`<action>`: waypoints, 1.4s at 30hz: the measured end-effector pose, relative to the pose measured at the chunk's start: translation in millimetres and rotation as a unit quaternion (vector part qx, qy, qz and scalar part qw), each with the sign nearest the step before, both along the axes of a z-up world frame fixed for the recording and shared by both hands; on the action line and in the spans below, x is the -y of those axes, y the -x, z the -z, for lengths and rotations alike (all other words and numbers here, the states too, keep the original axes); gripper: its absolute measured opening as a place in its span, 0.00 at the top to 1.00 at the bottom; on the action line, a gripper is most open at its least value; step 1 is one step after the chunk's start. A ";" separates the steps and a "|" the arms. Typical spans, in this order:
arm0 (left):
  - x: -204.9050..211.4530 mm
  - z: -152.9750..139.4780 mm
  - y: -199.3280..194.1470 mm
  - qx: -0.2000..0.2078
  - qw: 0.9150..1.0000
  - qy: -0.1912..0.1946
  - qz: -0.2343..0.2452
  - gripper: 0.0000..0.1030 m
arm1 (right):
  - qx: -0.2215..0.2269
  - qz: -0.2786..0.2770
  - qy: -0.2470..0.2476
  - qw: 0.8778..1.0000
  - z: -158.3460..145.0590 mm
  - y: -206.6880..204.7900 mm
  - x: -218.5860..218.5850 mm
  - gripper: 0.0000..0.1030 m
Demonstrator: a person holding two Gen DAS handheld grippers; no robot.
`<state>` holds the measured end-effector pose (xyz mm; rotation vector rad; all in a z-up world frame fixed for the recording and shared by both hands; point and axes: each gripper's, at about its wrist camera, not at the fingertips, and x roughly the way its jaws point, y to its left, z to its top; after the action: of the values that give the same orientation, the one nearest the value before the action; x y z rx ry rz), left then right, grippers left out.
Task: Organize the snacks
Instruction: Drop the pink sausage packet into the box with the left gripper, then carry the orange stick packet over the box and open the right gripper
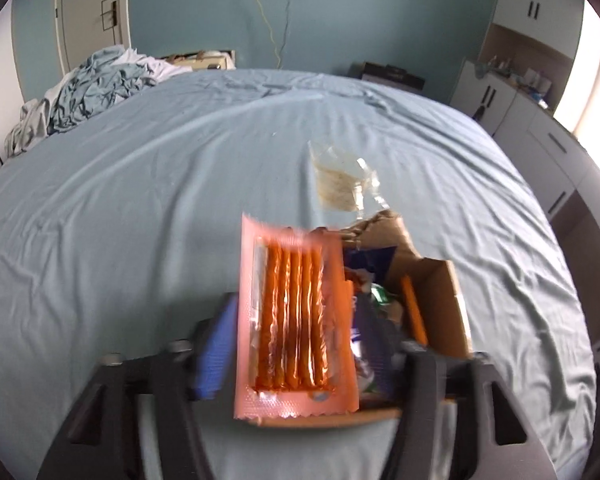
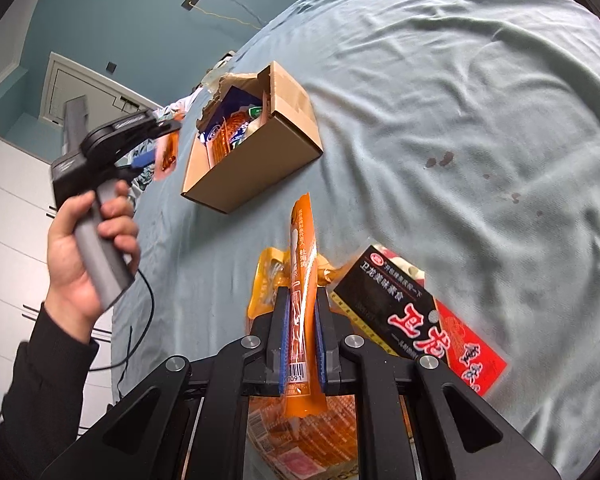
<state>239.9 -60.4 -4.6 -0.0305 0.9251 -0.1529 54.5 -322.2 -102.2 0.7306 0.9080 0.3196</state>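
Wide open blue bedsheet (image 1: 120,208) on the left and far side, nothing on it but a heap of crumpled laundry (image 1: 88,84) at the far left corner. The cardboard box (image 2: 256,148) is crammed with packets, little room inside. A clear bag (image 1: 340,180) lies just beyond it. Near the right side, a black-and-red packet (image 2: 420,308) and orange packets (image 2: 268,276) clutter the sheet.

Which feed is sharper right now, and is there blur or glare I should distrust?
Right wrist view: sharper, print on the orange stick pack legible; only the left gripper smears. Left wrist view: pink pack and box motion-blurred, window blown out. Both bend at the rims.
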 end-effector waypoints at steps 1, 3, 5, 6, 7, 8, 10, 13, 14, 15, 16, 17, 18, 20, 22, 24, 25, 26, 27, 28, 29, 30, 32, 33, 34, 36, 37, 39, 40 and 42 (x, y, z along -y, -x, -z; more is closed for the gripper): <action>-1.0 1.2 0.0 0.003 1.000 -0.005 -0.004 0.26 | -0.002 -0.001 -0.001 1.000 1.7 -2.1 0.2 0.91; -4.1 0.9 2.5 0.016 1.000 -0.014 -0.006 0.24 | -0.008 0.000 -0.001 1.000 5.6 -6.1 1.6 0.91; -8.6 1.2 6.3 0.009 1.000 -0.018 -0.001 0.24 | -0.010 0.002 -0.002 1.000 7.0 -8.6 2.9 0.91; -12.7 0.9 11.1 0.003 1.000 -0.016 0.000 0.24 | -0.010 0.004 -0.003 1.000 7.0 -9.8 3.5 0.91; -15.8 0.2 14.8 -0.001 1.000 -0.013 0.000 0.24 | -0.009 0.005 -0.004 1.000 6.2 -10.9 3.6 0.91; -23.0 -2.1 24.9 -0.004 1.000 -0.007 0.002 0.24 | -0.006 0.007 -0.004 1.000 4.8 -11.5 4.0 0.91; -31.7 -5.6 39.4 -0.005 1.000 -0.006 0.002 0.24 | 0.003 0.009 -0.002 1.000 0.4 -11.6 4.7 0.91; -45.4 -13.1 71.5 -0.013 0.999 -0.030 0.007 0.24 | 0.018 0.013 0.001 1.000 -7.8 -9.4 5.2 0.91; -50.7 -16.2 85.1 -0.013 0.999 -0.036 0.007 0.24 | 0.021 0.014 0.002 1.000 -8.5 -7.6 5.9 0.91; -56.0 -19.3 99.3 -0.014 0.999 -0.040 0.006 0.24 | 0.023 0.016 0.002 1.000 -9.7 -6.1 5.9 0.91; -59.4 -21.3 108.5 -0.016 0.999 -0.042 0.007 0.24 | 0.024 0.016 0.003 1.000 -10.5 -4.2 6.0 0.91; -63.4 -24.3 124.1 -0.021 0.999 -0.045 0.011 0.24 | 0.025 0.019 0.005 0.999 -11.7 -1.7 6.3 0.91; -65.4 -26.1 132.0 -0.024 0.998 -0.048 0.014 0.24 | 0.027 0.021 0.006 0.999 -12.6 0.0 6.5 0.91; -70.0 -31.2 157.1 -0.029 0.998 -0.060 0.021 0.24 | 0.033 0.025 0.008 0.999 -17.0 6.2 8.4 0.91; -73.6 -33.9 179.3 -0.031 0.996 -0.072 0.036 0.22 | 0.038 0.028 0.008 0.999 -20.0 11.2 9.2 0.91; -76.0 -34.0 201.5 -0.030 0.995 -0.086 0.048 0.21 | 0.044 0.029 0.005 0.999 -21.8 16.4 9.7 0.91; -78.0 -33.1 207.4 -0.027 0.995 -0.087 0.046 0.18 | 0.045 0.030 0.003 0.999 -22.1 18.0 9.7 0.91; -81.1 -30.1 215.4 -0.023 0.995 -0.085 0.039 0.15 | 0.045 0.029 -0.001 0.999 -22.0 19.1 10.5 0.91; -83.8 -27.9 217.9 -0.021 0.996 -0.082 0.038 0.14 | 0.043 0.030 -0.007 0.999 -22.2 19.8 11.1 0.91; -87.0 -22.0 222.9 -0.021 0.996 -0.078 0.037 0.14 | 0.042 0.031 -0.014 0.999 -22.5 20.2 11.7 0.91; -89.1 -16.7 225.5 -0.024 0.996 -0.080 0.039 0.14 | 0.039 0.030 -0.025 0.998 -24.5 19.1 11.9 0.91; -90.6 -12.5 226.9 -0.027 0.995 -0.084 0.041 0.14 | 0.039 0.029 -0.030 0.998 -27.4 17.4 11.7 0.91; -91.3 -8.1 225.5 -0.030 0.994 -0.089 0.048 0.14 | 0.046 0.024 -0.038 0.998 -40.3 7.4 10.1 0.91; -91.4 -7.6 222.8 -0.030 0.994 -0.088 0.051 0.14 | 0.052 0.022 -0.038 0.998 -48.8 0.7 9.1 0.91; -91.5 -7.8 219.7 -0.030 0.995 -0.086 0.050 0.14 | 0.058 0.020 -0.035 0.998 -58.1 -7.1 7.7 0.91; -93.4 -7.5 215.0 -0.032 0.995 -0.079 0.050 0.14 | 0.072 0.014 -0.026 0.997 -83.2 -31.3 3.8 0.91; -94.2 -6.9 213.9 -0.034 0.995 -0.077 0.049 0.14 | 0.079 0.011 -0.028 0.996 -95.6 -46.3 2.0 0.91; -97.1 -5.0 209.2 -0.041 0.995 -0.072 0.049 0.14 | 0.083 0.009 -0.026 0.996 -113.7 -74.6 -3.9 0.91; -97.9 -3.6 208.1 -0.044 0.995 -0.070 0.050 0.14 | 0.083 0.007 -0.021 0.996 -120.1 -88.2 -8.8 0.91; -100.3 0.1 204.6 -0.055 0.995 -0.063 0.050 0.14 | 0.078 0.002 0.002 0.997 -133.0 -125.3 -21.4 0.91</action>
<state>35.3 39.8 -4.7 0.1266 1.0458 -0.1873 179.8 -300.8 30.8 0.6943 0.7581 0.3663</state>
